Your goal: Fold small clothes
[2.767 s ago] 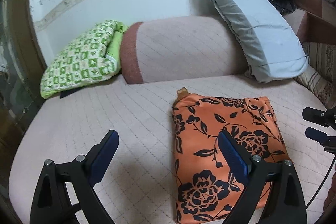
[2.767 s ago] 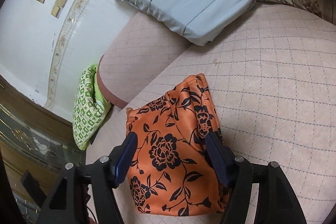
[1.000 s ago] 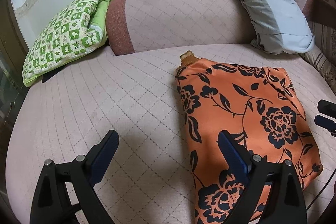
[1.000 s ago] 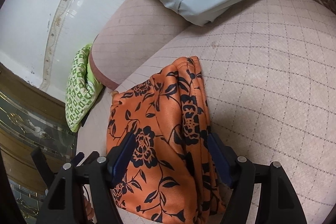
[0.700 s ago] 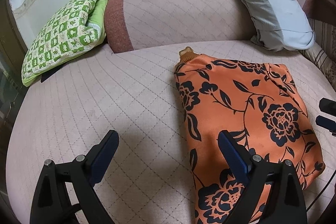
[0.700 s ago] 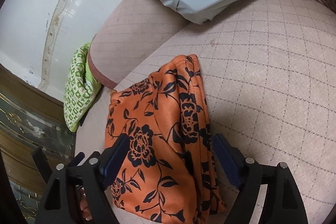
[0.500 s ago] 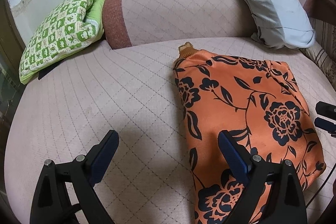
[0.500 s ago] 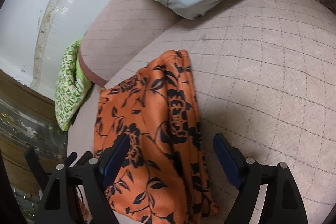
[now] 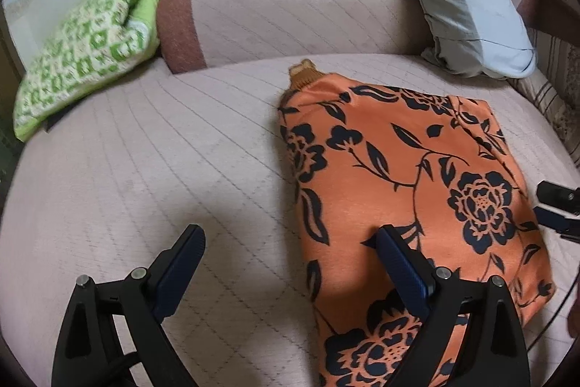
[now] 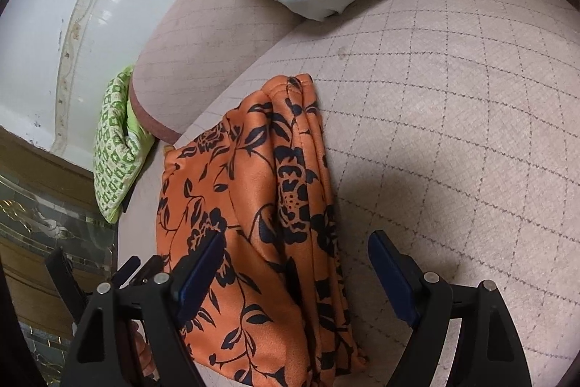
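since a second ago the right gripper has let go of the folded orange floral garment and stands wide, empty. the garment lies centre-right on the pink quilted sofa, white tiled wall upper left. left gripper angles down, open, empty. no readable writing.

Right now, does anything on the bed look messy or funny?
Mostly tidy. The folded orange cloth with black flowers lies flat on the pink quilted bed, but a small brown knitted bit pokes out at its far corner, and its right edge bunches in uneven layers.
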{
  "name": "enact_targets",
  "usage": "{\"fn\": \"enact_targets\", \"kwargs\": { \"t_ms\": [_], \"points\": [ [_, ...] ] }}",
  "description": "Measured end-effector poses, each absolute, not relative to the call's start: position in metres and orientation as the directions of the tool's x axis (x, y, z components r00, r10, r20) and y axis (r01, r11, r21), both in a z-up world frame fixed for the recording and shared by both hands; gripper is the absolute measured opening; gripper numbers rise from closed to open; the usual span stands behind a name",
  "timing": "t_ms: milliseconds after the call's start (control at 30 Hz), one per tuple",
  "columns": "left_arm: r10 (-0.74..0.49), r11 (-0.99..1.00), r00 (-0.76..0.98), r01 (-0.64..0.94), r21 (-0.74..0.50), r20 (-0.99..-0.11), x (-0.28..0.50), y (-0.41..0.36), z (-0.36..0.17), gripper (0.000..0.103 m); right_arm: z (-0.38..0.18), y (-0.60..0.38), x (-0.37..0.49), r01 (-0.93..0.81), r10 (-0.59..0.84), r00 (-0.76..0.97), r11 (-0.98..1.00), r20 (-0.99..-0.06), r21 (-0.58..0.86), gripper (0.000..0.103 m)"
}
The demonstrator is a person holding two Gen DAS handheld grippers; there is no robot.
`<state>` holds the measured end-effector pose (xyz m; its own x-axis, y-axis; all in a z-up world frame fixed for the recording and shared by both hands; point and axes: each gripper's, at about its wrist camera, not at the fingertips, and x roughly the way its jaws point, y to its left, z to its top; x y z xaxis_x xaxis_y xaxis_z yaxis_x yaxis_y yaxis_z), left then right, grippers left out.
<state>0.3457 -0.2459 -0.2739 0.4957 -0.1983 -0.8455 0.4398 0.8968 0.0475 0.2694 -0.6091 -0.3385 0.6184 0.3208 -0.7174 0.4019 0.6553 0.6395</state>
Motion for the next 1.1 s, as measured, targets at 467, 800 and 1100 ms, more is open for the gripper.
{"fn": "enact_targets", "kwargs": {
  "t_ms": [467,800,1100],
  "points": [
    [-0.406,0.86,0.235,0.425,-0.282,-0.883,0.374,-0.237,-0.297,0.095,-0.365,-0.606,0.282,0.408,0.418,0.569,0.604,-0.708,0.685,0.084],
    [-0.503,0.803,0.116,0.43,-0.413,-0.857,0.377,-0.254,-0.318,0.093,-0.375,-0.581,0.299,0.358,0.471,0.601,0.564,-0.646,0.745,0.086],
    [-0.546,0.791,0.166,0.424,-0.44,-0.821,0.376,-0.254,-0.311,0.049,-0.366,-0.554,0.306,0.353,0.419,0.601,0.625,-0.681,0.696,0.046]
  ]
}}
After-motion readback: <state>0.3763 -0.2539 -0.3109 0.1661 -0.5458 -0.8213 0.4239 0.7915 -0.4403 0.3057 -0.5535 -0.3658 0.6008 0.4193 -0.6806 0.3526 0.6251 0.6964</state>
